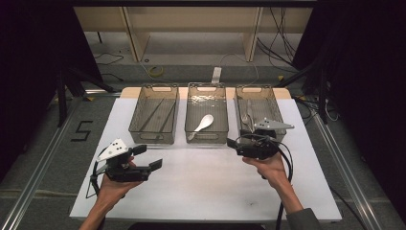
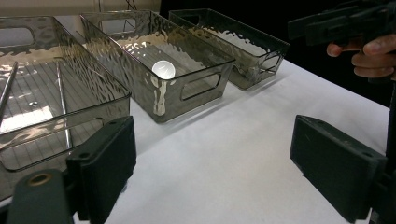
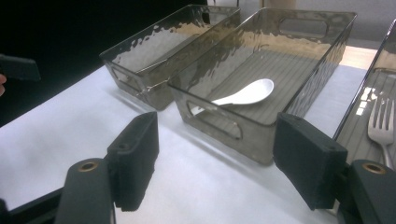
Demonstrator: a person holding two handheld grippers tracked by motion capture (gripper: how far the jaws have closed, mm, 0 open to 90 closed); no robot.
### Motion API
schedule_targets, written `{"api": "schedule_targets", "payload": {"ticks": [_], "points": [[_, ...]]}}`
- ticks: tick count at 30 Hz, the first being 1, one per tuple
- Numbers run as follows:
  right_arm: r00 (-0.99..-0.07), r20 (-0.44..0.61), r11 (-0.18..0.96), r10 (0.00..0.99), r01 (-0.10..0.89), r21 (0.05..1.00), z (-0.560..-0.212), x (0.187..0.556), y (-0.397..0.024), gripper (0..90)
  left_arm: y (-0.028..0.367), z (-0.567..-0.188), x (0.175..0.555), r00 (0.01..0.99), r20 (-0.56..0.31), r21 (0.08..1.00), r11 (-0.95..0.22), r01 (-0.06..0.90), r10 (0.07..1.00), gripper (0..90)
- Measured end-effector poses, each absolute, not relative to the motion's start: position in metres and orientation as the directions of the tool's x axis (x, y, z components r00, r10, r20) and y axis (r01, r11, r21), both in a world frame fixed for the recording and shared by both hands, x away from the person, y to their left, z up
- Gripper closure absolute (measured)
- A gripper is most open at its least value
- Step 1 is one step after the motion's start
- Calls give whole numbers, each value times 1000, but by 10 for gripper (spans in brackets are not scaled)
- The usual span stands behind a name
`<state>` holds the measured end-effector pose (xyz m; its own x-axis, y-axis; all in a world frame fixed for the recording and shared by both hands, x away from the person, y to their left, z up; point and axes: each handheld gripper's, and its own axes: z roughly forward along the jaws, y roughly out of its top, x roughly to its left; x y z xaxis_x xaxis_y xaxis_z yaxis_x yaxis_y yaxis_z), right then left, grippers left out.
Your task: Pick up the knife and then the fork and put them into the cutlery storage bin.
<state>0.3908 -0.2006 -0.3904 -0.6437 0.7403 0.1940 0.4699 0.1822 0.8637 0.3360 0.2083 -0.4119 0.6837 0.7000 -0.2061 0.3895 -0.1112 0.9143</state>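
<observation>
The work looks like sorting cutlery into three clear bins, and the right gripper hovers empty with its jaws wide apart at the front of the right bin, so this reads as the pause between one drop and the next pick. The white spoon lies in the middle bin, at about eleven o'clock from that gripper in the high view, well apart. The left gripper waits at seven o'clock from the spoon, jaws also apart and holding nothing; the next move probably calls for a reach to whichever piece comes next.
</observation>
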Motion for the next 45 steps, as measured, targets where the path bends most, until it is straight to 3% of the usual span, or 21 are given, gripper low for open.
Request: {"api": "schedule_targets", "payload": {"ticks": [45], "points": [[-655,139,164,743,379,911,-429,317,-227,258,207,-412,335,696,-218,912,-112,395,684,138]]}}
